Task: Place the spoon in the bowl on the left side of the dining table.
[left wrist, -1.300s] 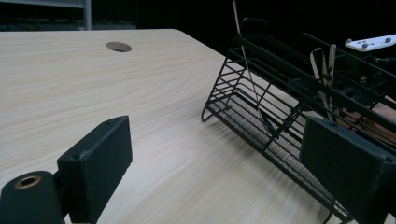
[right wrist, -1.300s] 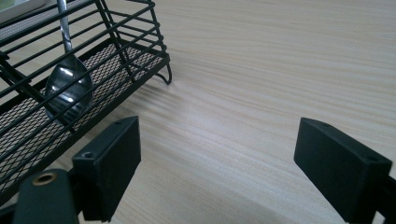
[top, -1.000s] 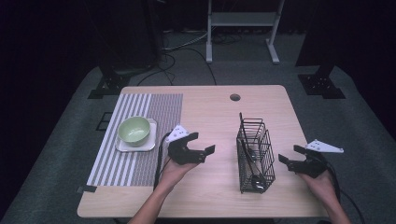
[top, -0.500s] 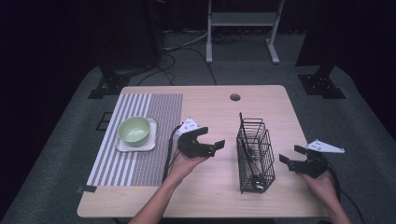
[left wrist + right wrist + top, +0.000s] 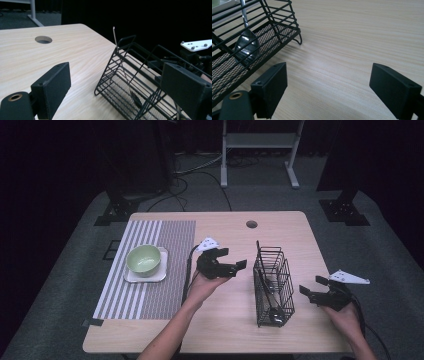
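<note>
Just past the left claw (image 5: 231, 268), whose jaws are wide open with nothing in them, stands the wire basket (image 5: 272, 287) with a spoon (image 5: 247, 48) inside. Come in slow from above and pinch the thin handle. The right claw (image 5: 314, 292) waits beside the basket, jaws wide too.

Beyond the left gripper's (image 5: 113, 92) wide-apart jaws, the wire basket (image 5: 130, 82) runs off the bottom edge. Left of the right gripper's (image 5: 328, 82) jaws, the spoon's (image 5: 247, 48) handle is cut by the top edge. From above, the basket's contents are too dark to tell apart.
</note>
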Motion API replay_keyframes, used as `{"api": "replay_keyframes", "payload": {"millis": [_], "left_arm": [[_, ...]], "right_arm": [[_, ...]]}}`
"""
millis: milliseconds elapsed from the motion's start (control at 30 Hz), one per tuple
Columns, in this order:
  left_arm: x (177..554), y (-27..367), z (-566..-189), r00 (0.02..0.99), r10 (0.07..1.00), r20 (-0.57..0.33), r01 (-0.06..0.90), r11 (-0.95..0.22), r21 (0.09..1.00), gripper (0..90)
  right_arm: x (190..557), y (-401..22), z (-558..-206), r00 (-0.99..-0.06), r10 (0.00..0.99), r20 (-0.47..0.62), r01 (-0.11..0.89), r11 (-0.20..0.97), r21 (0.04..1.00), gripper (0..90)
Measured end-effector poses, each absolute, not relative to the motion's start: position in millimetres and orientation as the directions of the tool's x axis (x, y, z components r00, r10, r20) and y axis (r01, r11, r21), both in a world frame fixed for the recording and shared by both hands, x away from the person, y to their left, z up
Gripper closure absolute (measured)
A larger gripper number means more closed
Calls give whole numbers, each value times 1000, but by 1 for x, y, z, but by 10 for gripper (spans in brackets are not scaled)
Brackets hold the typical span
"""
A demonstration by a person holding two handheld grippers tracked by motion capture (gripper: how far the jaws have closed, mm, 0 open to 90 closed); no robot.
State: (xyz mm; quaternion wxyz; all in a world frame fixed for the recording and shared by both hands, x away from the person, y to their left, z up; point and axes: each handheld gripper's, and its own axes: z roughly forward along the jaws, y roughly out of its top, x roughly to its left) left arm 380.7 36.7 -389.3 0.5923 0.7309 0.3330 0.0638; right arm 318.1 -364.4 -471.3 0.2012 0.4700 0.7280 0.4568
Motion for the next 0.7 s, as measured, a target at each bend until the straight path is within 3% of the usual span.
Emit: {"api": "replay_keyframes", "payload": {"millis": [700], "left_arm": [[399, 10, -385, 772, 557, -305, 427, -101, 898, 119]], "right_arm": [[317, -365, -471, -479, 867, 137, 499, 140, 855, 136]]}}
